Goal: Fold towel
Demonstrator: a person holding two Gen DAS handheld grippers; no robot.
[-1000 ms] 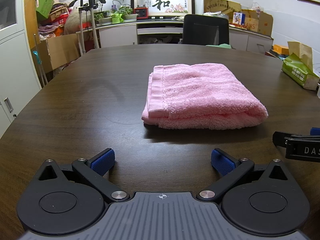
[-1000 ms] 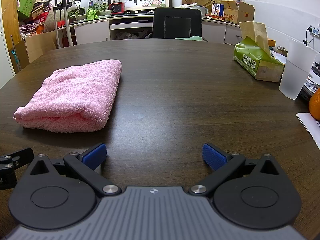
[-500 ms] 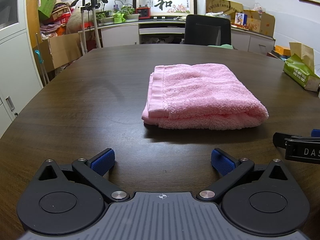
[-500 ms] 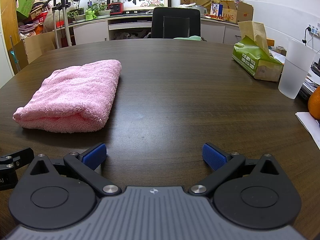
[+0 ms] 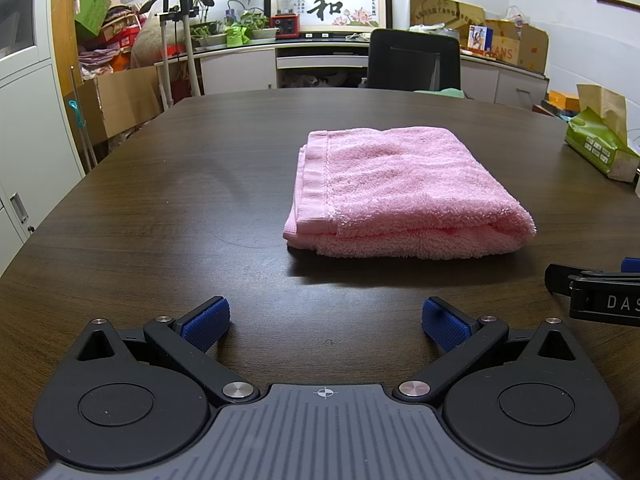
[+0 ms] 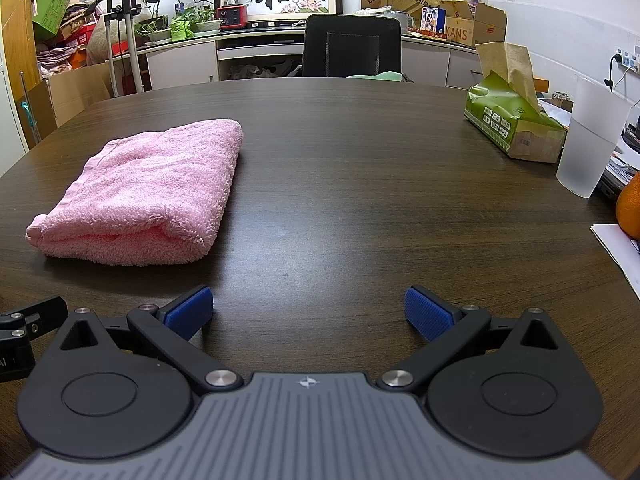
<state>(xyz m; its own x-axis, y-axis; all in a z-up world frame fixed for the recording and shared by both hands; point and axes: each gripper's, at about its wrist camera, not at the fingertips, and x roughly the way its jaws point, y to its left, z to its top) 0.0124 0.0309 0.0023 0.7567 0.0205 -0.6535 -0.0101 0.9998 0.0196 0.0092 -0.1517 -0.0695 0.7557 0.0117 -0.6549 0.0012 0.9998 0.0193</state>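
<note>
A pink towel (image 5: 400, 192) lies folded into a thick rectangle on the dark wooden table (image 5: 160, 208); it also shows at the left of the right wrist view as the towel (image 6: 148, 192). My left gripper (image 5: 325, 322) is open, low over the table, a short way in front of the towel. My right gripper (image 6: 308, 312) is open too, to the right of the towel and short of it. Neither holds anything. A black part of the right gripper pokes in at the right edge of the left wrist view.
A green tissue pack (image 6: 516, 124), a frosted plastic cup (image 6: 588, 144), an orange (image 6: 630, 208) and white papers (image 6: 620, 248) sit at the table's right side. A black office chair (image 6: 352, 46) stands at the far edge. Cabinets and boxes line the walls.
Nothing has visibly changed apart from a slight shift of both views; towel and both grippers stay as they were.
</note>
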